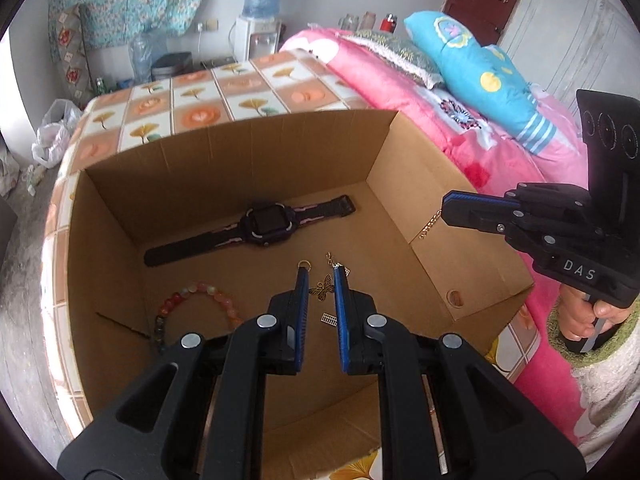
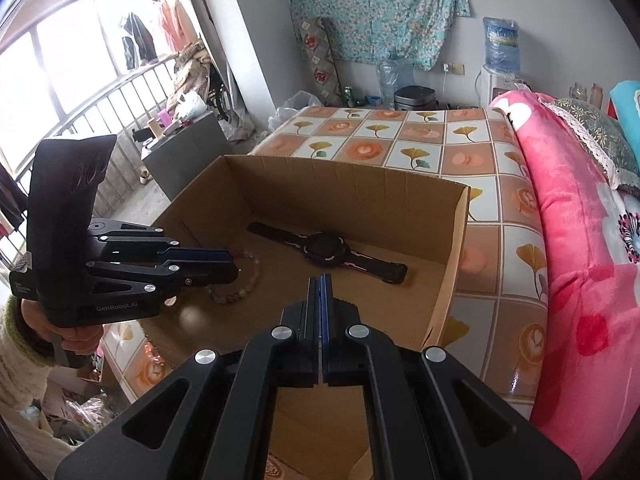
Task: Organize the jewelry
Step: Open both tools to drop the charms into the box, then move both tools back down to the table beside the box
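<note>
The left tongs (image 1: 321, 276) are hanging over the near part of an open cardboard box (image 1: 248, 152), their fingers parted with a clear gap and gripping nothing. Below that gap, small gold charms (image 1: 323, 289) are lying on the box floor, and a beaded bracelet (image 1: 192, 300) is curving toward the box's near left corner. Farther in, a black watch (image 1: 256, 226) is stretching flat across the floor near the far wall, leaving open cardboard between it and the charms. The right tongs (image 1: 446, 210) are reaching in level over the box's right wall, pinching a gold chain (image 1: 429, 229) that is dangling down inside that wall; in the right wrist view their fingers (image 2: 325, 308) are pressing together. The box is sitting on a tile-patterned surface (image 2: 496, 184) whose far edge is running behind it, and a pink blanket (image 1: 400, 92) is crowding the right side.
</note>
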Available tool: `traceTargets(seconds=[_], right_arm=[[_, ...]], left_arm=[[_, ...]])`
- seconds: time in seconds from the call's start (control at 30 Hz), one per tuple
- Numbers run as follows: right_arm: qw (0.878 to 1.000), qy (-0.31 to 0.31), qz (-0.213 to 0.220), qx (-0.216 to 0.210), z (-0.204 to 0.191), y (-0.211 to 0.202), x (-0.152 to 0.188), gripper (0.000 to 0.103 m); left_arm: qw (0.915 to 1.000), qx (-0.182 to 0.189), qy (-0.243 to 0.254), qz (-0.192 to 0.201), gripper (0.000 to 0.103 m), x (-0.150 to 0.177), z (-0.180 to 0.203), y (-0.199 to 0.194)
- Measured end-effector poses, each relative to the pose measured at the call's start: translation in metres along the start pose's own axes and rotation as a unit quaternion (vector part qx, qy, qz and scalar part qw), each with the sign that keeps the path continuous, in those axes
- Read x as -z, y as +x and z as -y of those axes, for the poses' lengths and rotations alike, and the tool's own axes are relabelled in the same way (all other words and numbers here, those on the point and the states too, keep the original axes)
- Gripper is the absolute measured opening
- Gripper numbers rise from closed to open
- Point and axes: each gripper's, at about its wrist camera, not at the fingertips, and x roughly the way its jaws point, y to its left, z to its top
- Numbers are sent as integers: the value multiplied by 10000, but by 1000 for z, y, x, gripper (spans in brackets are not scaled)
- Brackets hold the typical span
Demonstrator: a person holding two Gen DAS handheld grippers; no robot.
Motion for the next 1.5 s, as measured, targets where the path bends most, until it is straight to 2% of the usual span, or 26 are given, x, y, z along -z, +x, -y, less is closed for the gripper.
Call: traceTargets(seconds=[0.17,0.37,0.43,0.5,0.6,0.63,0.73,0.83,0.9,0.97,1.07,1.13,1.23,1.3,1.37,1.5], right_arm=[[9999,37,-111,29,4,7,1,1],[10000,87,-30,37,8,5,-2,3],[9999,120,24,19,9,3,-3,8],[9999,127,93,29,9,-1,-4,23],[9995,121,288,67,6,-14,-4,25],[9992,139,356,65,5,-19,-3,25],[9974,253,679,-31,1,-43,4,31],[9935,265,1103,-79,-8,-76,23,40],[9902,267,1369,-76,-15,-97,40,53],[9875,305,1544,-121,-21,-114,59,59],[9865,475,1563,-131,-27,-126,89,67],[9877,661,1415,-90,-30,-123,108,70],[9903,946,1018,69,-36,-103,131,74],[9915,980,691,497,-42,-84,141,78],[9893,908,260,1114,-50,-61,150,78],[9866,786,-261,1405,-58,-34,160,78]], left_arm=[[9995,-6,-69,-308,12,-3,-2,17],[9991,-36,-165,-397,13,-7,-4,25],[9990,-28,-191,-401,15,-8,-6,25],[9991,-70,-186,-362,21,-8,-5,24],[9994,-102,-207,-276,22,-7,-6,18],[9995,-111,-220,-203,23,-6,-6,13],[9995,-143,-226,152,33,-1,-5,-11],[9970,-228,-222,702,43,15,-3,-51],[9938,-281,-236,1046,62,30,-2,-78],[9898,-287,-242,1375,69,52,-1,-105],[9867,-213,-346,1575,80,83,-2,-130],[9879,-155,-406,1489,84,102,-1,-134],[9911,-356,-411,1215,85,127,8,-126],[9921,-608,-502,978,85,142,15,-110],[9926,-836,-579,668,85,154,22,-90],[9879,-1371,-725,-63,85,173,29,-44]])
